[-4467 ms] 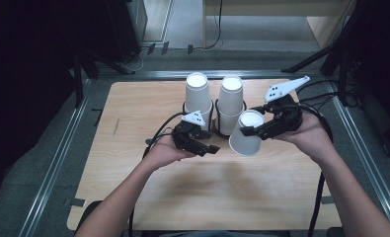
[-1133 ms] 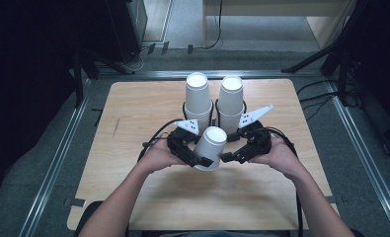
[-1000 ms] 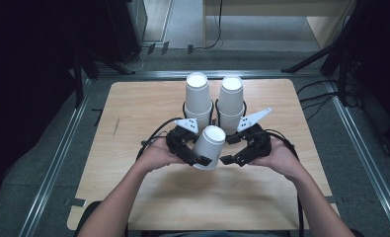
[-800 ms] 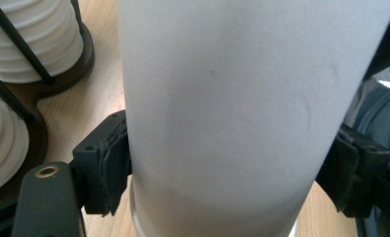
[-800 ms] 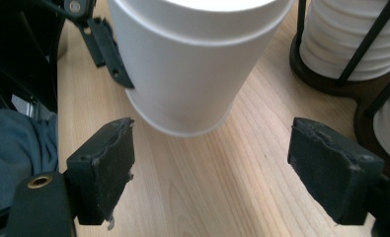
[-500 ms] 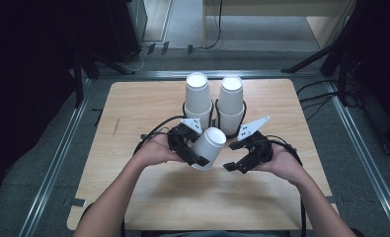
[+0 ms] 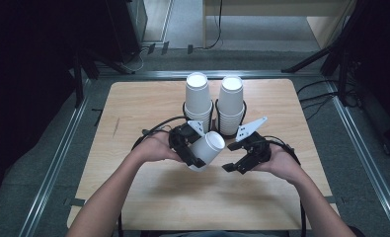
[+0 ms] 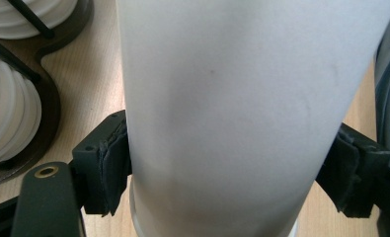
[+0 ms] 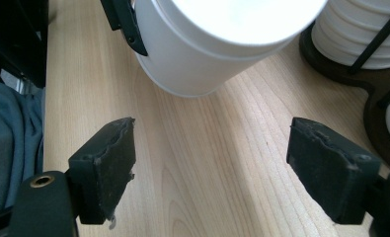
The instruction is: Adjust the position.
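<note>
High view puts the white paper cup (image 7: 207, 150) near the middle of the wooden table (image 7: 133, 108), tilted over with its open mouth turned up and toward my right side, held just in front of the 2 cup stacks (image 7: 214, 103) in their black wire holder (image 7: 213, 118). My left gripper (image 7: 190, 152) has it: in the left gripper view both black pads (image 8: 111, 168) press flat on opposite sides of the cup wall, spread wide around the body, so that grip looks firm. My right gripper (image 7: 243, 163) sits just beside the cup, apart from it; in the right gripper view its jaws stand wide with bare wood between them and nothing held, and they have just closed in a little while the cup's rim hangs beyond their tips. I judge this cup to be very light, thin-walled and easy to crush, with a smooth side that could slip if I squeeze too gently and buckle if I squeeze too hard. The rolled rim and the base should be its stiffest parts, so I would take it across the body close to the rim or low near the base, with pads square to the wall. Whether more than 1 cup is nested inside, I cannot tell.
</note>
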Demonstrator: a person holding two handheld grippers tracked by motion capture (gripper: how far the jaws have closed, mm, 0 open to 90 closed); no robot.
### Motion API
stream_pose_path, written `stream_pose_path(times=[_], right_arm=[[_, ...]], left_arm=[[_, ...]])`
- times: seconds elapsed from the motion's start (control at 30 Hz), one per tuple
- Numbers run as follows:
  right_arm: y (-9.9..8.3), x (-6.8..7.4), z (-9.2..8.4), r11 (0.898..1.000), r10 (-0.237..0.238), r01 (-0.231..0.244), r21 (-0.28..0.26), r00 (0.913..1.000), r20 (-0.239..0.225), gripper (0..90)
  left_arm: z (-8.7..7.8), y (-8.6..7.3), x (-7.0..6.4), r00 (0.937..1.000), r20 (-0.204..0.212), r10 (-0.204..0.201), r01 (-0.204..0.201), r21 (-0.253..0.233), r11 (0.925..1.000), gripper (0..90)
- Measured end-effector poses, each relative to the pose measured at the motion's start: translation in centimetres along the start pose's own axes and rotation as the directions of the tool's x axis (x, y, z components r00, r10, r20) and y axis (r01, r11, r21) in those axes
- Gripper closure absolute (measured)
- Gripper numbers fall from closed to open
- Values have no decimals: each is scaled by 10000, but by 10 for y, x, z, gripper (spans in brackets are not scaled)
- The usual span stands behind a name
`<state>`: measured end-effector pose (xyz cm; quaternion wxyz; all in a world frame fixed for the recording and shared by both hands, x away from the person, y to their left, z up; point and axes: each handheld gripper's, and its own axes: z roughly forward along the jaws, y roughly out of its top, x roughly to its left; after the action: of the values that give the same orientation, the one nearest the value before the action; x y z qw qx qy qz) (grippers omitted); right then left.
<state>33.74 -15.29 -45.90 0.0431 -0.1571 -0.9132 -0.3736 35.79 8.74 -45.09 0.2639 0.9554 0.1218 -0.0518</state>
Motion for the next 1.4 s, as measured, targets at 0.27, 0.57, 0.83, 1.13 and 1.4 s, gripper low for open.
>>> stream_pose_path(times=[0.27,0.57,0.83,1.13,1.4], right_arm=[[3,-4,1,9998,-55,56,-201,10000,49,192],[14,-5,2,9985,-348,335,-427,9989,-301,192],[21,-2,13,9978,-633,646,122,9941,-884,196],[19,-3,14,9967,-710,745,322,9926,-989,255],[18,-4,8,9986,-503,515,107,9946,-909,254]], left_arm=[[9,7,2,9990,115,442,-450,751,9962,182],[19,21,-3,9901,749,1186,-1274,1261,9838,178],[28,23,-7,9808,1058,1640,-1786,1481,9727,171],[27,22,-7,9788,1047,1758,-1906,1540,9695,147],[28,16,-9,9861,557,1567,-1615,941,9824,4]])
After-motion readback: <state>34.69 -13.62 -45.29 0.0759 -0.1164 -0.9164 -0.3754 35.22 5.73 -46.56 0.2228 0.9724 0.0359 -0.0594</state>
